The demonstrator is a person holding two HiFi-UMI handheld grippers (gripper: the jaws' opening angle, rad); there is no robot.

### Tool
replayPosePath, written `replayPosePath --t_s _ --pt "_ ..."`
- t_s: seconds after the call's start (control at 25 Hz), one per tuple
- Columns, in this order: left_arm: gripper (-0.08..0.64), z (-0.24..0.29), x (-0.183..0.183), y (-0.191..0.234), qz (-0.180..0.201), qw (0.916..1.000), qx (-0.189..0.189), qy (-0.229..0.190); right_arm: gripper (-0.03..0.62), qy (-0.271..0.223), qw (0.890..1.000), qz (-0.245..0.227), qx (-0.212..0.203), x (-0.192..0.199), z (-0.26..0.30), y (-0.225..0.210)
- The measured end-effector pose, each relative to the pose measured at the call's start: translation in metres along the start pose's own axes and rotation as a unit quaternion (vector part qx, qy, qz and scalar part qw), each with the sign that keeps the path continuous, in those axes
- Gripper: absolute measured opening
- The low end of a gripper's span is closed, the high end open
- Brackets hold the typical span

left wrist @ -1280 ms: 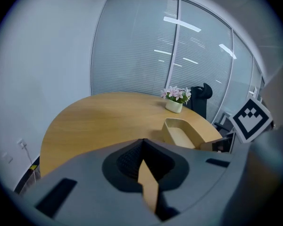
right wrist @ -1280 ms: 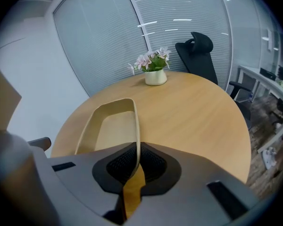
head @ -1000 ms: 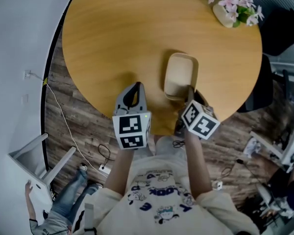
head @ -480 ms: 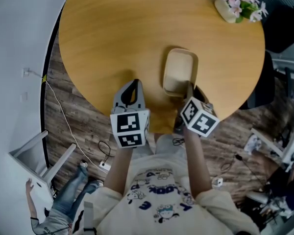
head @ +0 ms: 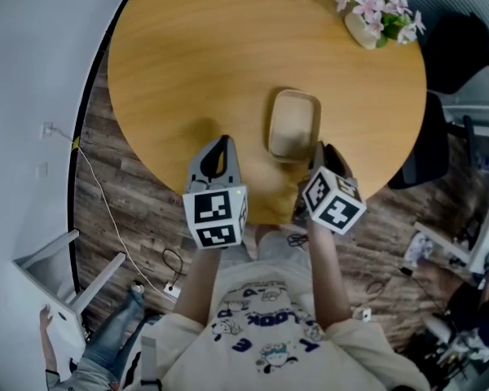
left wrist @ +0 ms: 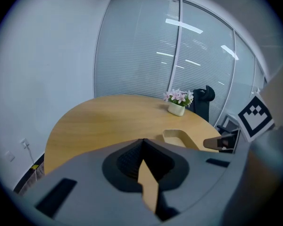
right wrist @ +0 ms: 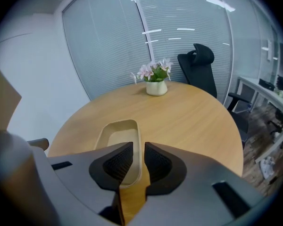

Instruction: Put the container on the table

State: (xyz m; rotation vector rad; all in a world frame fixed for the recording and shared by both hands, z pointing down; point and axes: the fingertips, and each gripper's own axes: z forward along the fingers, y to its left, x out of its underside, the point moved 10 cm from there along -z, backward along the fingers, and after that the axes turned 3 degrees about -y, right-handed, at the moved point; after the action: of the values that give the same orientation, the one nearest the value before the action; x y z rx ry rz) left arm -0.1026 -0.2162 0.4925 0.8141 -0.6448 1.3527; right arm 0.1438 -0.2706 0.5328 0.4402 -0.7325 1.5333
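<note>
Cream tee [head: 261,304] w/ blue print; grey left claw [head: 220,143], right claw [head: 319,151].

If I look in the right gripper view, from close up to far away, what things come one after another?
right gripper → container, its rim between the jaws → bare table → flower pot → glass wall with blinds

I saw beige container [head: 293,125], orange-brown wood-grain table [head: 196,55], pink flowers [head: 376,2] w/ cream pot [head: 359,31], grey left gripper [head: 221,142] & right gripper [head: 317,149] w/ b/w square markers [head: 215,217].
</note>
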Motion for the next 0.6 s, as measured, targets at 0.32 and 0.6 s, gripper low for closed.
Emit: replayPosePath --t_s 0.32,0.6 --pt "0.003 -0.032 -0.037 -0.005 0.008 0.9977 0.010 -0.066 0.048 -0.091 0.995 -0.025 -0.031 -0.037 -0.052 0.021" --pt "0.003 -0.064 -0.065 -0.009 0.019 0.9924 0.022 -0.119 0.032 -0.141 0.988 -0.034 -0.047 -0.052 -0.093 0.037"
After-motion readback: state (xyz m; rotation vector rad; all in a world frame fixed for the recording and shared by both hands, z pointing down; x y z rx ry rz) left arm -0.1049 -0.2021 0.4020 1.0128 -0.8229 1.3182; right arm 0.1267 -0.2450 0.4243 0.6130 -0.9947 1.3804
